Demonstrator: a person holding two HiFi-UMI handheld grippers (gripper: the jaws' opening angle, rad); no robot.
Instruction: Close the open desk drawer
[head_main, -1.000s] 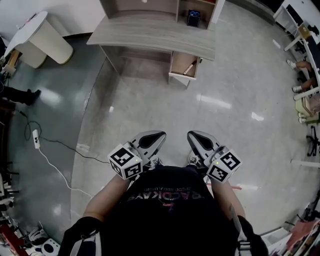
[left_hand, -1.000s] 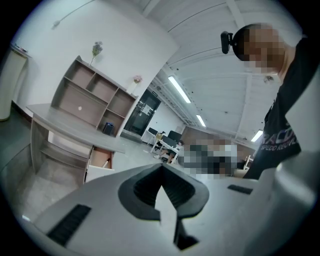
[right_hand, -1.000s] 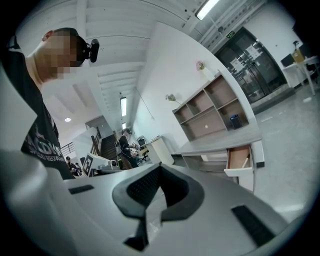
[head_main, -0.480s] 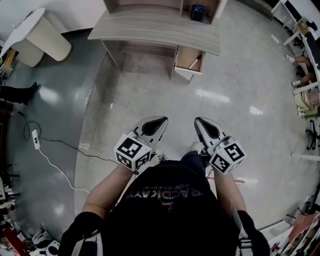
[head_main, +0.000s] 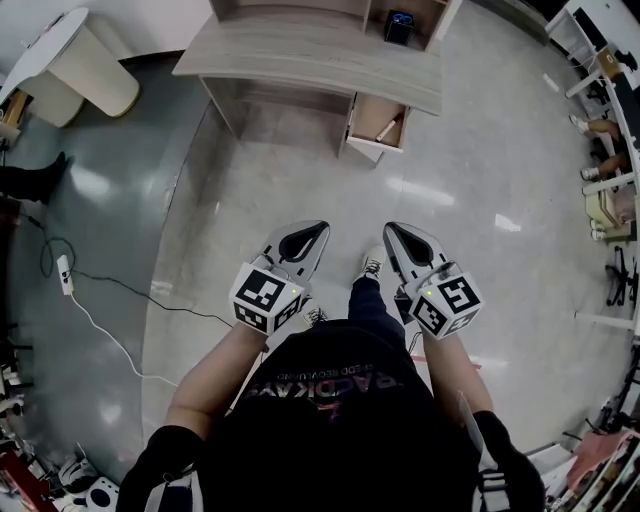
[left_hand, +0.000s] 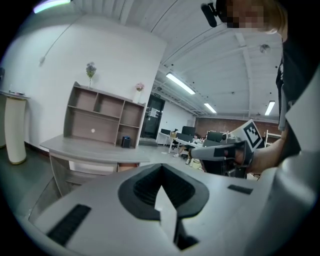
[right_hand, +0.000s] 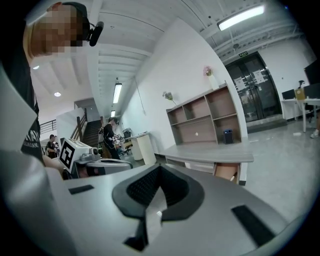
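Drawer (head_main: 377, 124): hanging open under the worktop (head_main: 300, 55), well apart from both grippers.
Left gripper (head_main: 316, 231): jaws together, holding nothing.
Right gripper (head_main: 392, 232): likewise closed, empty.
Risk: an off-centre push could end up skewing and jamming the drawer.

Glossy grey polished floor (head_main: 300, 200) carries pretty much everything here. A pale wood-grain desk (head_main: 300, 55) stands on it at 12 o'clock, with an open-cubby wooden shelf unit (head_main: 290, 8) on top. There's a cream cylindrical stand (head_main: 95, 80) at 10 o'clock and a white power strip (head_main: 64, 270) lying around 9.
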